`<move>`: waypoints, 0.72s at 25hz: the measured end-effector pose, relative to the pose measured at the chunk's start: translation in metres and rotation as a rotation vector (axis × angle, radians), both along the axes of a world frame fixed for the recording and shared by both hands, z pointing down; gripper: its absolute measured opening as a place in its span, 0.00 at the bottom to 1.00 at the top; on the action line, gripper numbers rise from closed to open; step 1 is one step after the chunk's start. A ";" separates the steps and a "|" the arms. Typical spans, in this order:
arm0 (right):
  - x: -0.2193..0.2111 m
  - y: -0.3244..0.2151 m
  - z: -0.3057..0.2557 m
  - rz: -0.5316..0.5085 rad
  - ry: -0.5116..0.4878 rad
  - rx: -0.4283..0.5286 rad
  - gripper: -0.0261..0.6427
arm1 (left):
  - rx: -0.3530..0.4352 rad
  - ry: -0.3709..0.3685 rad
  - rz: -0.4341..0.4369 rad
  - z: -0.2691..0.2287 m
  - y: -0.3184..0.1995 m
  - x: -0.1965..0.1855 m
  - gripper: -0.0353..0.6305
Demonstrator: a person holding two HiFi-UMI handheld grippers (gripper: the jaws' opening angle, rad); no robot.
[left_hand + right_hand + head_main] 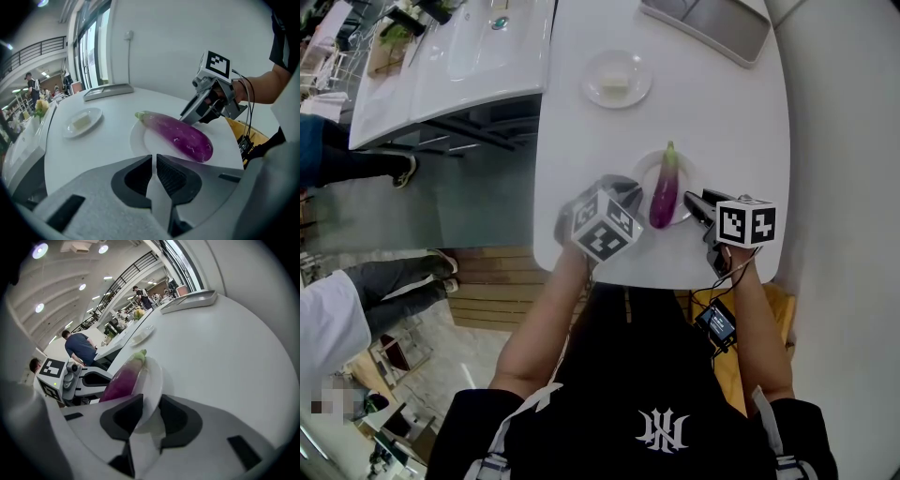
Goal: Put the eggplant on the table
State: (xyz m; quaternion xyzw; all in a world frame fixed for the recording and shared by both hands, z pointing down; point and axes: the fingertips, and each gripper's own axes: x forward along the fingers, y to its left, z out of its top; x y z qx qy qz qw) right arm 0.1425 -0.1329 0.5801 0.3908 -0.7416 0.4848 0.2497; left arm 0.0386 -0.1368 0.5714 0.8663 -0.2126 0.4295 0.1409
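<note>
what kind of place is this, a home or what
Probably a big open hall, such as a lab or showroom, not a home: a balcony railing, ceiling spotlights, and other people by long white tables.

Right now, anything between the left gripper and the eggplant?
Nothing visible: only bare plate lies between the left gripper and the eggplant. The right gripper sits at the plate's opposite rim.

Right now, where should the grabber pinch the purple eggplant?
Probably the thick middle of the eggplant, coming from its left side with the left gripper. It lies lengthwise on the plate, stem pointing away, so the jaws can close across its width; the stem end tapers thin.
</note>
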 end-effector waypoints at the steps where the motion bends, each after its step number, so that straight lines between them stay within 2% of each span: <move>1: 0.000 0.000 -0.001 -0.005 0.010 0.010 0.20 | 0.003 -0.004 0.002 0.000 0.000 0.000 0.08; 10: 0.007 -0.007 -0.008 -0.050 0.139 0.152 0.22 | 0.020 -0.030 -0.003 -0.001 0.000 0.003 0.08; 18: 0.021 -0.012 -0.022 0.004 0.098 0.289 0.14 | 0.030 -0.033 -0.017 0.001 -0.003 0.003 0.08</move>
